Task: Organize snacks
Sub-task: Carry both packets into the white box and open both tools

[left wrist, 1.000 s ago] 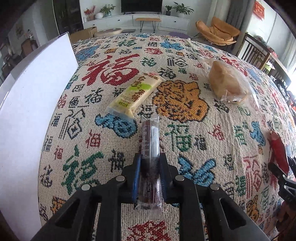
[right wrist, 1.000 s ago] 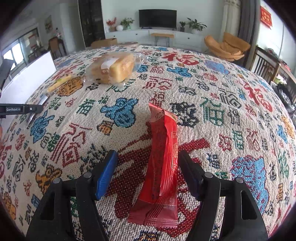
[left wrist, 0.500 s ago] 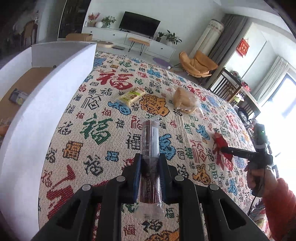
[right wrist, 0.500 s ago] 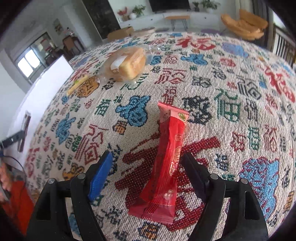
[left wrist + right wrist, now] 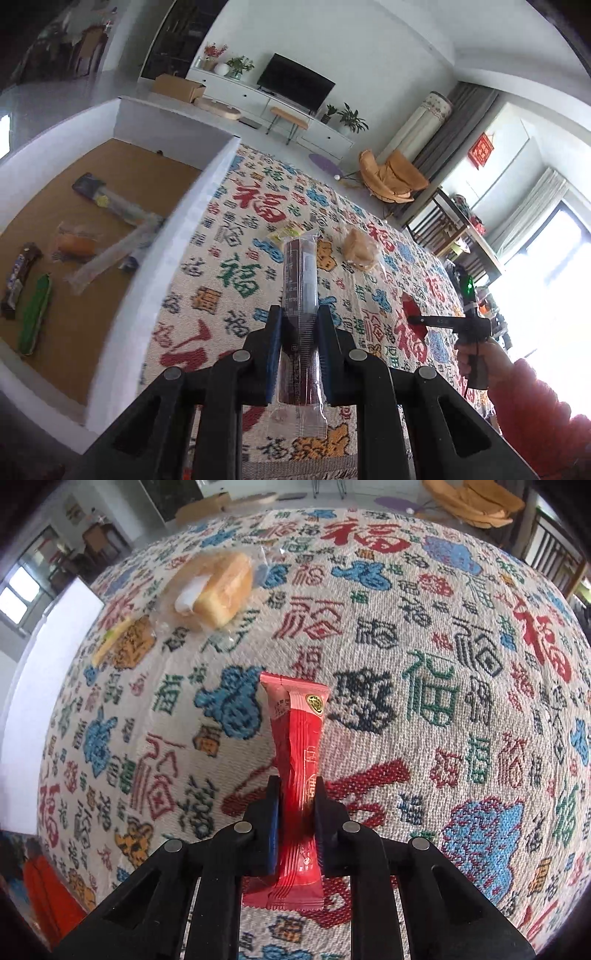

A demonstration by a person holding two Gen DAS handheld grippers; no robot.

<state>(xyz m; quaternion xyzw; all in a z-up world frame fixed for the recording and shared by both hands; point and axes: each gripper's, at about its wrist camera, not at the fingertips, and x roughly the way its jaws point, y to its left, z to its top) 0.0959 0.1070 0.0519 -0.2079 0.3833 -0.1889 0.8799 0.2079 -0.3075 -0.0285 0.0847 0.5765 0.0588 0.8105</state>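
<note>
Between the left gripper's [image 5: 299,314] closed fingers sits a dark brown snack stick [image 5: 300,295], lifted above the patterned tablecloth [image 5: 229,280] beside the white box [image 5: 155,266]. The right gripper [image 5: 295,786] pinches a red snack packet [image 5: 297,746], seemingly touching the cloth; beyond lies a wrapped bread [image 5: 214,587].

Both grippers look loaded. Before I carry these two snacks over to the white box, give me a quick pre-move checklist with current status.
1. Left gripper shut on the dark brown snack bar: ok.
2. Right gripper shut on the red snack packet: ok.
3. Red packet lifted off the patterned cloth: cannot tell.
4. Free floor in the white box for more snacks: ok.
5. Left bar high enough to pass the box wall: ok, seemingly.
6. Bread packet and yellow-green packet remaining on the cloth: not ok, two pending.
</note>
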